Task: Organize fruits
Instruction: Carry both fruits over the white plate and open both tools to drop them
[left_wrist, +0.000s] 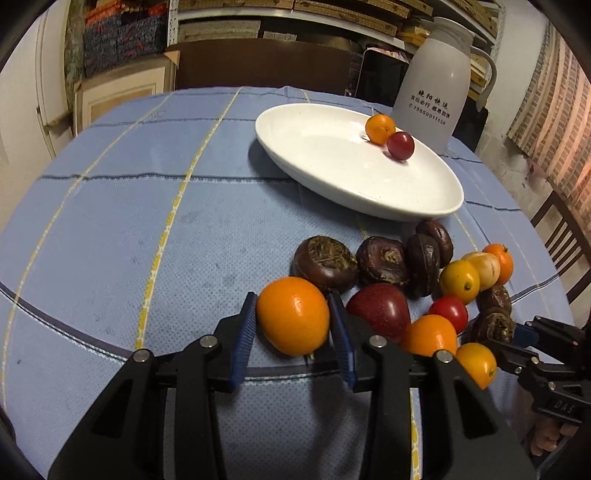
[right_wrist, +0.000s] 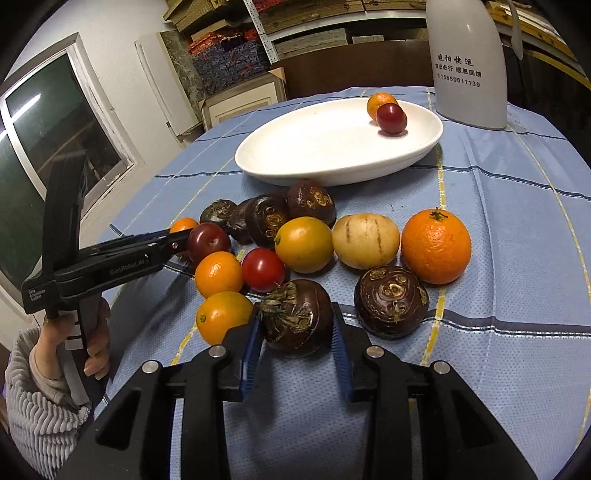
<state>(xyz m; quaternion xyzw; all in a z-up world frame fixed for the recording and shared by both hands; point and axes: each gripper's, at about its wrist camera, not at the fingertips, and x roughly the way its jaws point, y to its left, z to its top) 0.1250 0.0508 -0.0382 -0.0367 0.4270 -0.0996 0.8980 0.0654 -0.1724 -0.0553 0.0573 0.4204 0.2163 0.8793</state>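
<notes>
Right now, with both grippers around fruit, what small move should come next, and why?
Probably lift the left gripper with its orange and carry it to the plate. The pads sit against both its sides, and only two fruits lie there so far.

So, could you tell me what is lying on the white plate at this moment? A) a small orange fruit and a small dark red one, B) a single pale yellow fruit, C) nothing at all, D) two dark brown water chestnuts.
A: the white plate holds one small orange fruit touching one small dark red fruit; everything else sits on the cloth.
</notes>
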